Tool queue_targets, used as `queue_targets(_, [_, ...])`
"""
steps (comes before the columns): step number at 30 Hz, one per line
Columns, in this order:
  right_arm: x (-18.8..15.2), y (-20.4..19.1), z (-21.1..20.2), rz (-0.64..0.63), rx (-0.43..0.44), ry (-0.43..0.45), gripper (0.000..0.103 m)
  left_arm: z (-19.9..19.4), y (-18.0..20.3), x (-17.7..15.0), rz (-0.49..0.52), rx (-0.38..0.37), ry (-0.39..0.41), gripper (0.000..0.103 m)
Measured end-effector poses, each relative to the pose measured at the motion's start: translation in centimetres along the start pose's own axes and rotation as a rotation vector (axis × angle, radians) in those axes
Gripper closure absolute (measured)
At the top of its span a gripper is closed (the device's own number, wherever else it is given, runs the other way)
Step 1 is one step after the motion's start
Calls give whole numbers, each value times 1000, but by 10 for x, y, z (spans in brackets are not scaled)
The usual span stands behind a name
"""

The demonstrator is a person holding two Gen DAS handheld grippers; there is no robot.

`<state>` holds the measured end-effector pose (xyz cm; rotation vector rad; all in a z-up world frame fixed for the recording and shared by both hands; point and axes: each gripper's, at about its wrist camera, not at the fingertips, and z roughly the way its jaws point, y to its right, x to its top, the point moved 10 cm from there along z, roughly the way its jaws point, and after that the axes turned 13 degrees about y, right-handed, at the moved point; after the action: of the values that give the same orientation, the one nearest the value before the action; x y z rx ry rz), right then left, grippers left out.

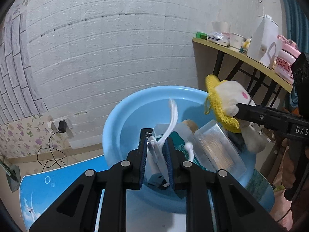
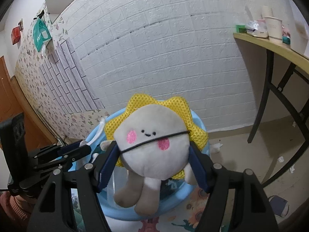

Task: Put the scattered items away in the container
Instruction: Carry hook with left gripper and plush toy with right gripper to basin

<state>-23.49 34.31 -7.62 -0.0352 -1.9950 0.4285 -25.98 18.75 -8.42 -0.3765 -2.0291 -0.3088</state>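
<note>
We hold the left gripper (image 1: 156, 145) over the blue basin (image 1: 123, 116), its jaws clamped tight on a white hook (image 1: 170, 123) with a flat white base. Our right gripper (image 2: 152, 154) has its jaws spread wide, both pads pressing the sides of a plush toy (image 2: 152, 145) with a yellow mesh frill, above the basin's right rim. In the basin lie a clear box (image 1: 216, 147) and a teal packet (image 1: 179, 145).

Right tongs (image 2: 152, 164) clamped on white plush toy (image 2: 152, 147) with yellow mesh collar, blue basin (image 2: 195, 193) directly below, left tongs (image 2: 85, 150) off to left over basin rim, pinching a white strip
</note>
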Motion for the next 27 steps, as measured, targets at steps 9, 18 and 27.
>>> queue_targets(9, [-3, -4, 6, -2, 22, -18, 29, 6, 5, -4, 5, -3, -19, 77])
queue_targets(18, [-2, -5, 0, 1, -8, -18, 28, -3, 5, -4, 10, 26, -18, 55])
queue_targets(27, [1, -5, -12, 0, -44, -1, 28, -19, 1, -5, -3, 35, -14, 40])
